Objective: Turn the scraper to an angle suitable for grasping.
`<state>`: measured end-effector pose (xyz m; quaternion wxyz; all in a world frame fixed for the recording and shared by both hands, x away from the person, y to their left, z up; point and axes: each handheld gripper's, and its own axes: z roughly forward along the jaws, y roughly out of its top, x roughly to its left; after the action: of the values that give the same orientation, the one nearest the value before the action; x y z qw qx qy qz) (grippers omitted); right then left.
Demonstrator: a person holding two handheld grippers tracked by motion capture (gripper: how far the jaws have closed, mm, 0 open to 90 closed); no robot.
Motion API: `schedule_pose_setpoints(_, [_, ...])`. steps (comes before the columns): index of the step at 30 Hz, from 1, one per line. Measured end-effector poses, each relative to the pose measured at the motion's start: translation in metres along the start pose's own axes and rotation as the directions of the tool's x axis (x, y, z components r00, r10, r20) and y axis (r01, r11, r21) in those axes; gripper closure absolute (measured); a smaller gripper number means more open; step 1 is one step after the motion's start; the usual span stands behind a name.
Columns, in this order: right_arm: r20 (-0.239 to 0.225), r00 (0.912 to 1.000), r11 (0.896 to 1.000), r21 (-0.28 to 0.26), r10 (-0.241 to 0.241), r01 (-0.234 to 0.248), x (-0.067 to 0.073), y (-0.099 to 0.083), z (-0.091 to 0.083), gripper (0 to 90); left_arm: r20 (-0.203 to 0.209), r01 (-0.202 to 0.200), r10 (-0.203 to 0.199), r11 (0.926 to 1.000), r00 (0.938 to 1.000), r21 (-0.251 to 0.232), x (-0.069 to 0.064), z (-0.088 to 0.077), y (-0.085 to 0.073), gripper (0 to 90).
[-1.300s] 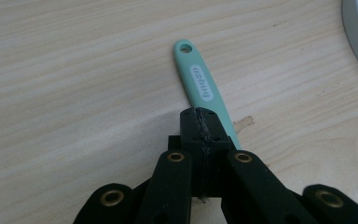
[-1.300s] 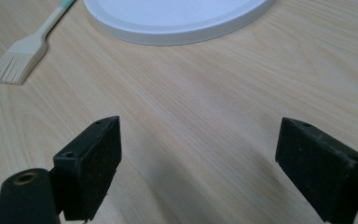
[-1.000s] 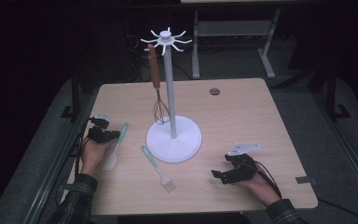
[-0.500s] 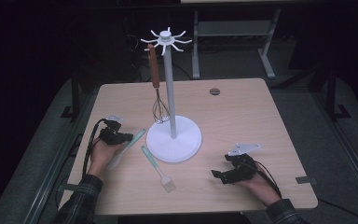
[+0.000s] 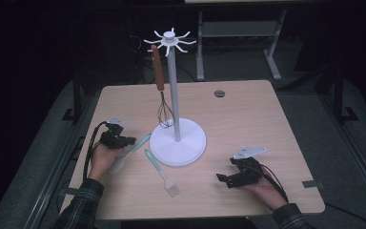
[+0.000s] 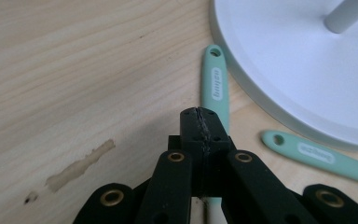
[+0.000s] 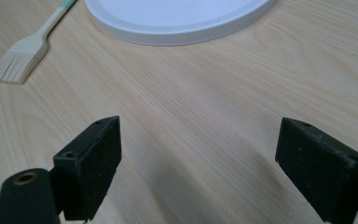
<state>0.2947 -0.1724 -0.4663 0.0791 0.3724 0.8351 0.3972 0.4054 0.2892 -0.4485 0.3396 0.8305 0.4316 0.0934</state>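
Left gripper (image 5: 122, 140) has carried the mint spatula (image 5: 132, 150) in toward the white stand's base (image 5: 190, 151) since a second ago — jaws pressed together over its handle, handle tip just beside the base rim. Likely heading for a hook beside the hanging whisk (image 5: 161, 90). Right gripper (image 5: 228, 178) rests on the desk (image 5: 248, 114), jaws wide apart. Brush (image 5: 161, 167) lies between. Handle lettering (image 6: 217, 85) embossed — unreadable.

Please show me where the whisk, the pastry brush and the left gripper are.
whisk (image 5: 158, 74): high view, on its brown handle.
pastry brush (image 5: 172, 190): high view, on its bristles.
left gripper (image 6: 200, 125): left gripper view, on its closed jaw tips.
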Motion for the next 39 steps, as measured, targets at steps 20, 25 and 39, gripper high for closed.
schedule_pose_setpoints(20, [0.001, 1.0, 1.0, 0.004, 0.0, 0.0, 0.001, 0.0, 0.0, 14.5, -0.032, -0.048, 0.049, 0.9985, 0.9983, 0.024, -0.017, -0.021, -0.038, 77.1])
schedule_pose_setpoints(25, [0.0, 1.0, 1.0, 0.003, 0.0, 0.0, 0.0, 0.0, 0.0, 14.5, -0.05, -0.054, 0.055, 0.9984, 0.9973, 0.02, -0.019, -0.018, -0.04, 76.8])
schedule_pose_setpoints(39, [-0.002, 1.0, 1.0, 0.006, 0.001, -0.001, 0.001, 0.0, 0.0, 14.5, -0.101, -0.083, 0.085, 0.9963, 0.9912, 0.023, -0.026, -0.017, -0.041, 81.8])
